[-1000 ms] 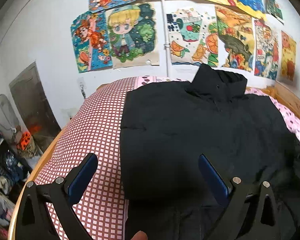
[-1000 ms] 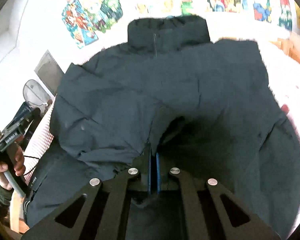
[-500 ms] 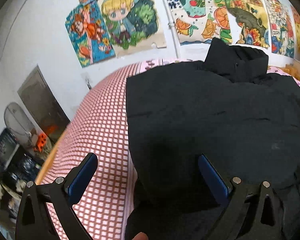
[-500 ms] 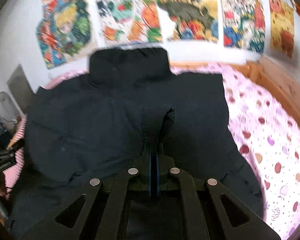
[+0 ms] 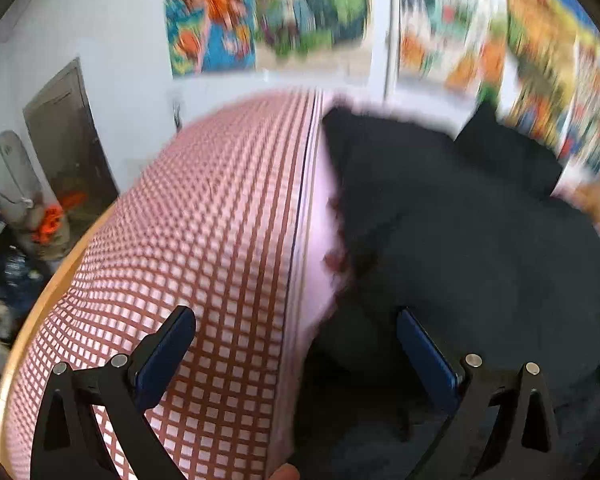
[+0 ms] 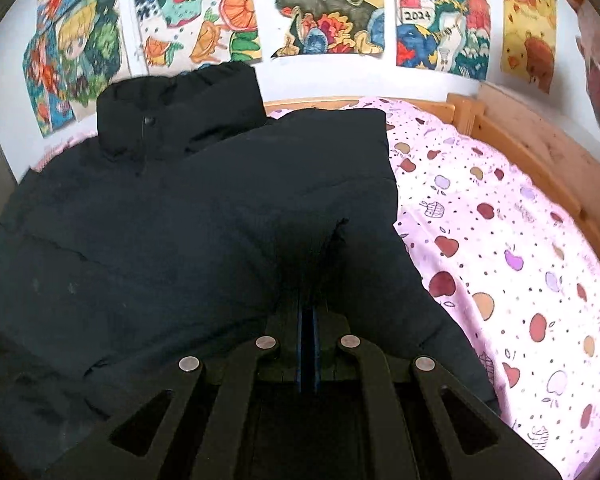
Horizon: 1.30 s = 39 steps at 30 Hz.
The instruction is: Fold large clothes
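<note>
Left gripper: 2 blue-padded fingers spread wide, nothing between them, hovering low over the seam where the red-and-white checked bedcover meets the pink sheet, just left of the jacket's edge; view is motion-blurred, so exact height above the bed can't be told. Likely parked there free, ready to take or pin the left side for the next fold. Bulky black padded jacket with a stand-up collar lies spread on the bed, collar toward the wall of colourful drawings, body covering most of the middle, left edge near the checked cover, right edge over the pink apple-print sheet. Right gripper: fingers pressed together with only a thin slit showing, clamped on a raised pinch of black jacket fabric near the lower hem/right side, fabric tenting up to the pads. Held like that probably to carry that part over the body as a fold. Gripper points forward toward the collar, roughly level, angled down at the bed. Wooden bed frame runs along the far right.
</note>
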Tool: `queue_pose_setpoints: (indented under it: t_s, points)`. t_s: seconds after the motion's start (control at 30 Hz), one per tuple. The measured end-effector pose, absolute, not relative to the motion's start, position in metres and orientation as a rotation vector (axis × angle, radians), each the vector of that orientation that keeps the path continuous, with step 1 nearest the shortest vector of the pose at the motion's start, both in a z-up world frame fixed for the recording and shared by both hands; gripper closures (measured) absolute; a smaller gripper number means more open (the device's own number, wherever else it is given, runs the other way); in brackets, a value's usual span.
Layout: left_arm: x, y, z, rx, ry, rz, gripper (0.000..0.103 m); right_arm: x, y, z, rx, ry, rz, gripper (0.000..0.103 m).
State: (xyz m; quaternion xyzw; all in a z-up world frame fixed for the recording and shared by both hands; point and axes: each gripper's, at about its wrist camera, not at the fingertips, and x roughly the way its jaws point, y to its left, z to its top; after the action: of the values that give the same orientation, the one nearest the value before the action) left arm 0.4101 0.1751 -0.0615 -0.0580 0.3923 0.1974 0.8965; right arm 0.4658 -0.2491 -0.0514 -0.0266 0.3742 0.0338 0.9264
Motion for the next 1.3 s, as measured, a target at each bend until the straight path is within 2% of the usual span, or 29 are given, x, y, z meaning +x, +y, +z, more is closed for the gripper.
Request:
queue_pose_setpoints:
  t_s: [0.07,0.2,0.4,0.43,0.47,0.5,0.53,0.57,0.83,1.03,1.07,1.13,1.2,1.23,1.27,1.3]
  points:
    - [0.423,0.175,-0.076,-0.092,0.878,0.439,0.001,0.468,-0.243,-0.055,-0.094,0.773,0.052,0.098]
    - [0.426,0.179,-0.081,-0.109,0.88,0.418,0.0,0.469,-0.241,-0.058,-0.102,0.786,0.043,0.095]
    - [0.407,0.199,-0.06,-0.223,0.754,0.315,0.001,0.463,-0.256,-0.056,-0.01,0.778,0.094,0.086]
    - [0.405,0.202,-0.053,-0.238,0.72,0.304,0.001,0.462,-0.26,-0.053,0.018,0.771,0.112,0.078]
    - [0.405,0.204,-0.044,-0.25,0.687,0.29,0.001,0.459,-0.263,-0.049,0.056,0.754,0.139,0.064]
    - [0.408,0.205,-0.034,-0.262,0.66,0.271,0.001,0.459,-0.265,-0.043,0.084,0.729,0.164,0.056]
    - [0.414,0.205,-0.025,-0.267,0.644,0.257,0.001,0.459,-0.264,-0.04,0.091,0.715,0.177,0.043]
    - [0.418,0.202,-0.017,-0.267,0.637,0.253,0.001,0.464,-0.259,-0.032,0.083,0.701,0.194,0.04]
    - [0.509,0.16,0.038,-0.274,0.575,0.087,0.001,0.548,-0.22,0.016,0.12,0.699,0.293,0.039]
    - [0.586,0.115,0.046,-0.195,0.628,0.112,0.001,0.641,-0.206,0.021,0.231,0.734,0.237,0.039]
    - [0.595,0.11,0.045,-0.184,0.637,0.12,0.005,0.653,-0.206,0.019,0.247,0.733,0.22,0.039]
    - [0.614,0.103,0.039,-0.166,0.658,0.125,0.021,0.666,-0.205,0.013,0.278,0.74,0.196,0.04]
    - [0.629,0.099,0.035,-0.164,0.683,0.126,0.053,0.676,-0.206,0.004,0.317,0.747,0.18,0.048]
    - [0.634,0.098,0.033,-0.167,0.686,0.123,0.062,0.68,-0.206,-0.001,0.341,0.753,0.184,0.062]
    - [0.638,0.097,0.032,-0.175,0.684,0.12,0.082,0.679,-0.206,-0.004,0.356,0.743,0.191,0.082]
    - [0.638,0.096,0.032,-0.179,0.666,0.112,0.101,0.676,-0.207,-0.005,0.364,0.727,0.194,0.088]
